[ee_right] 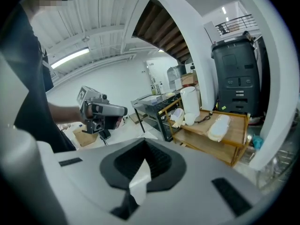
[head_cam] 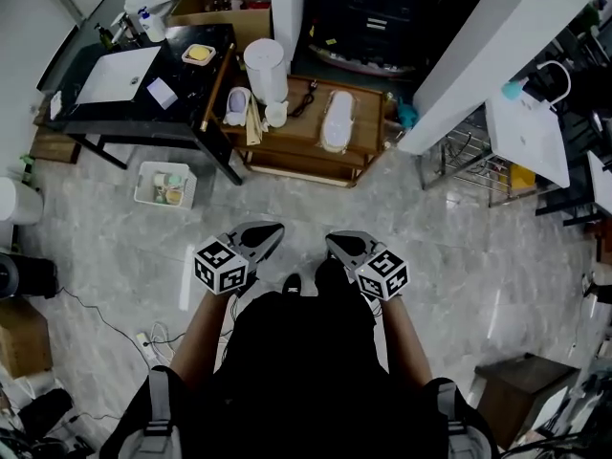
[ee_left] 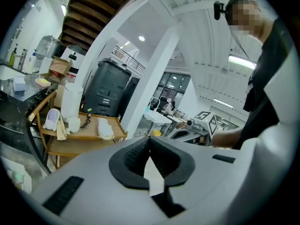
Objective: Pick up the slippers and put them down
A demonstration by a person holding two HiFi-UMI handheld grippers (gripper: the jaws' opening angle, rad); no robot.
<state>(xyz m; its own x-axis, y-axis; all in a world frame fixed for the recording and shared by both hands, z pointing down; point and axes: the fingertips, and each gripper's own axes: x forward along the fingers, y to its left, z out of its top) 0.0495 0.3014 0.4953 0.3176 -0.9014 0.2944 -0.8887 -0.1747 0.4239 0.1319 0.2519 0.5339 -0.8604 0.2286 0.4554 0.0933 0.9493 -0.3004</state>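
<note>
A white slipper [head_cam: 338, 120] lies on the low wooden table [head_cam: 306, 156] ahead of me. A second, pale lilac slipper [head_cam: 237, 104] rests at that table's left end. Both show in the left gripper view, white slipper [ee_left: 105, 128] and lilac slipper [ee_left: 51, 118], and in the right gripper view, white slipper [ee_right: 219, 127] and lilac slipper [ee_right: 177, 115]. My left gripper [head_cam: 273, 229] and right gripper [head_cam: 335, 240] hang side by side over the floor, well short of the table. Both are shut, with nothing between the jaws, as the left gripper [ee_left: 149, 142] and right gripper [ee_right: 143, 146] views confirm.
A white cylindrical container [head_cam: 266, 70] and a small cup stand on the wooden table beside the lilac slipper. A black table [head_cam: 143, 113] adjoins it on the left, with a white basket [head_cam: 164, 185] on the floor below. A white pillar [head_cam: 497, 55] and wire rack stand to the right.
</note>
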